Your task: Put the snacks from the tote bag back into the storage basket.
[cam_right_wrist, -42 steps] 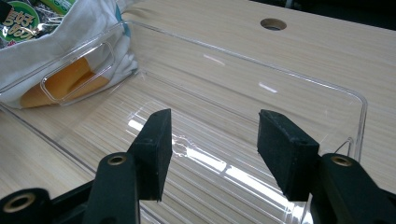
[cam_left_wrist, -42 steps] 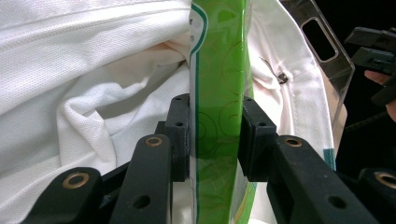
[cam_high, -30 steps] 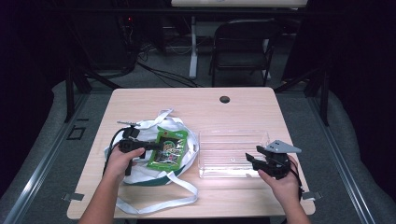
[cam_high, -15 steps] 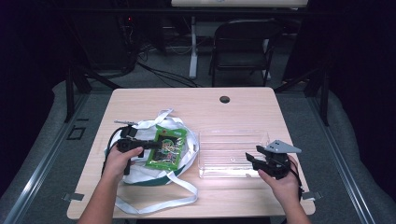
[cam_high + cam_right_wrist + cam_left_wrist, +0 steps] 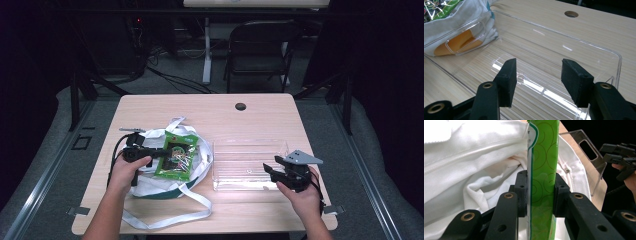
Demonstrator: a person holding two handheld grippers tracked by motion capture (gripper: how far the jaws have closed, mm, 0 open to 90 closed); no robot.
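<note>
Green glossy plastic snack packet [image 5: 174, 158] lies on the white cloth bag [image 5: 150, 181] left of the clear plastic tray [image 5: 248, 162], its edge pinched flat between the left gripper's [image 5: 541, 195] closed jaws. Light, crinkly and slippery, it is probably best gripped at that flat seam. The right gripper [image 5: 537, 81] stands open and empty over the tray's near wall.

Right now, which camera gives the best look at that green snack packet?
The high view: the green packet lies face-up on the white bag, its whole outline visible. The left gripper view shows it edge-on, clamped between the black jaws. The right gripper view catches just a corner, top left.
</note>
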